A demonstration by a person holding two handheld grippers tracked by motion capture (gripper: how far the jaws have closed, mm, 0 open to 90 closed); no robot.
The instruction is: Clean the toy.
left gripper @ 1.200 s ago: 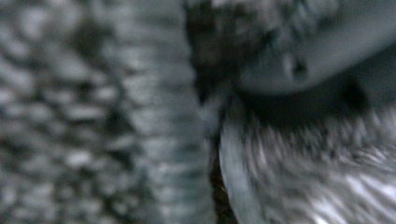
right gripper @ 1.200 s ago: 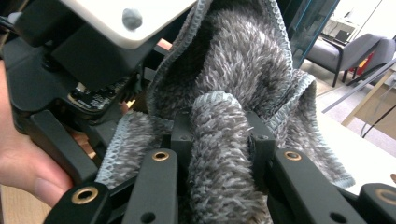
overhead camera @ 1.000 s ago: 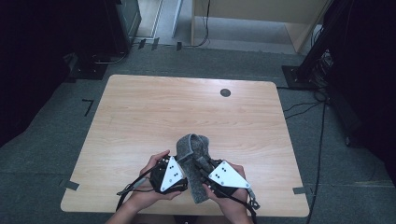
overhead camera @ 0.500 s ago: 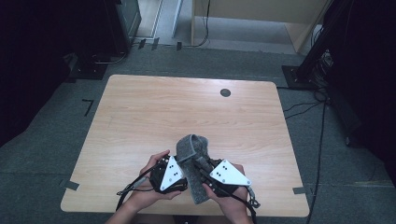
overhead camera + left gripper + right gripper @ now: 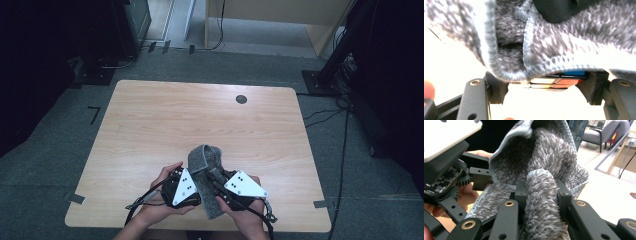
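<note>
- The wooden table (image 5: pixel 150 130) has a pale grain and rounded corners; its near edge is partly covered by the person's forearms, and a small dark round cap (image 5: pixel 241 99) sits far beyond both claws.
- The grey towel (image 5: pixel 206 172) is fuzzy knit cloth with a paler stitched hem. It rises in a folded loop between the two claws, and its lower end hangs down past them. Up close in the left gripper view (image 5: pixel 554 50) it blurs, and its full outline is cut off.
- The right gripper (image 5: pixel 541 192) has its black jaws narrow, squeezing a rolled ridge of the towel between them.
- The left gripper (image 5: pixel 184 186) is clamped nearly closed on the towel's hem, which drapes over its jaws.
- A small block of coloured squares (image 5: pixel 556 80) peeks from under the cloth, too hidden to identify.
</note>
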